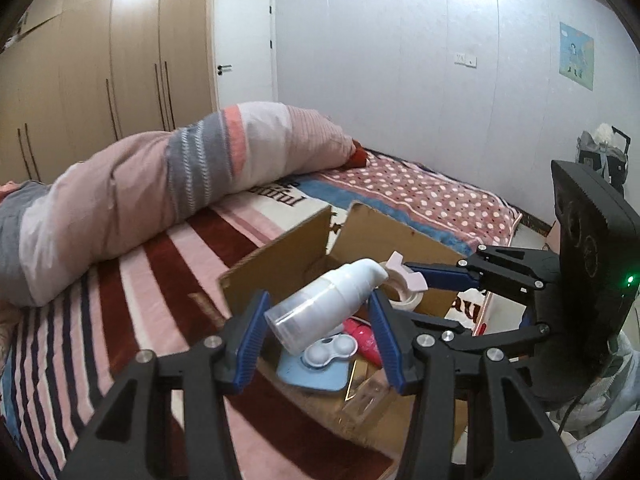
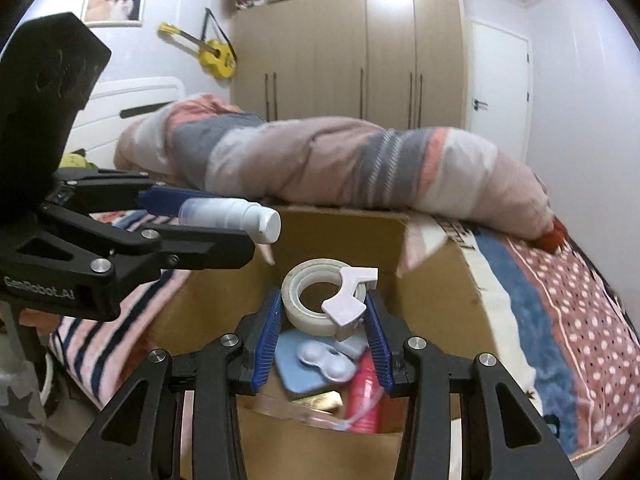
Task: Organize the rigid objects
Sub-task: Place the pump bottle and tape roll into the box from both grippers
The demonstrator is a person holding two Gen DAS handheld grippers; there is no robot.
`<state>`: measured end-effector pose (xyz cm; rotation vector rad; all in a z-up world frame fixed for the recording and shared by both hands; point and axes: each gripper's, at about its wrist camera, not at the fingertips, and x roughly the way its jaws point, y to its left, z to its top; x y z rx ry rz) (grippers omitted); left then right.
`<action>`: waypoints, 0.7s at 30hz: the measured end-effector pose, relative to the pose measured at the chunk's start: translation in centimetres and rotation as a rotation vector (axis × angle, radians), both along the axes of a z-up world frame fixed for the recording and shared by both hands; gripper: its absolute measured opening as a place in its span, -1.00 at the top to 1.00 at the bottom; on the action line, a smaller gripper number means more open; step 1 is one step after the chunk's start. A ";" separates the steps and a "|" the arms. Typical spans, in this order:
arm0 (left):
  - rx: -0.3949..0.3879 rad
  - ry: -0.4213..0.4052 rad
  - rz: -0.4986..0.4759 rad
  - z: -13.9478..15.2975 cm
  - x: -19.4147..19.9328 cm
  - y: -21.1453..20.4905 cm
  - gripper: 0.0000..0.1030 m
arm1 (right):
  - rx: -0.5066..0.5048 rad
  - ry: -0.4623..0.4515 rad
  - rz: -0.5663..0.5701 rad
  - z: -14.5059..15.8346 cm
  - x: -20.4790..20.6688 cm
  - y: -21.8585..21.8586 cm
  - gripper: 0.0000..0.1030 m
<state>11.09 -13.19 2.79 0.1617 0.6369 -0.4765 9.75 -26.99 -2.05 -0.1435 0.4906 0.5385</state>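
Over the bed (image 1: 132,280), both tools hang above an open cardboard box (image 1: 276,268) that sits on the striped blanket. The left hand-held gripper (image 1: 320,334) is closed on a white pump bottle (image 1: 328,304), its blue pads pressing the clear lower body from either side while the white cap end tilts up toward one o'clock in the left wrist view. From the right wrist view that same bottle (image 2: 230,216) lies nearly level at about ten o'clock, above the box's near-left corner. The right hand-held gripper (image 2: 326,330) is clamped on a tape dispenser (image 2: 324,294), a roll of pale tape with a pinkish-white plastic cutter piece over its front; the roll stands between the blue pads, just above the box opening. In the left wrist view the dispenser (image 1: 402,280) shows at about three o'clock from the bottle, close beside its cap. Down inside the box lie a light blue flat case (image 2: 294,368), a white contact lens case (image 2: 326,364) resting on it, and a pink-red tube (image 2: 366,392) at its right. A rolled striped quilt (image 2: 320,160) stretches across the bed behind the box at twelve o'clock, and tan wardrobes (image 2: 360,40) stand behind it.
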 end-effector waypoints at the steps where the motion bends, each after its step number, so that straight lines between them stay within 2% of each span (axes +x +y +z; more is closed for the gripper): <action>1: 0.006 0.012 -0.003 -0.4 0.5 -0.5 0.07 | -0.002 0.009 -0.002 -0.2 0.3 -0.3 0.29; 7: 0.029 0.060 0.008 -2.0 2.2 -1.5 0.07 | -0.011 0.070 0.005 -1.9 1.7 -1.5 0.26; 9: 0.029 0.072 0.013 -2.3 2.5 -1.5 0.07 | -0.007 0.077 0.010 -2.3 1.9 -1.6 0.03; 11: 0.030 0.077 0.017 -2.5 2.6 -1.5 0.07 | 0.004 0.076 0.012 -2.5 2.0 -1.8 -0.05; 17: 0.049 0.064 0.021 -2.5 2.3 -1.4 0.06 | 0.004 0.076 0.012 -2.8 2.0 -1.5 -0.05; 21: 0.041 0.048 0.031 -2.2 1.9 -0.8 -0.15 | 0.006 0.078 0.008 -2.5 1.9 -1.4 -0.05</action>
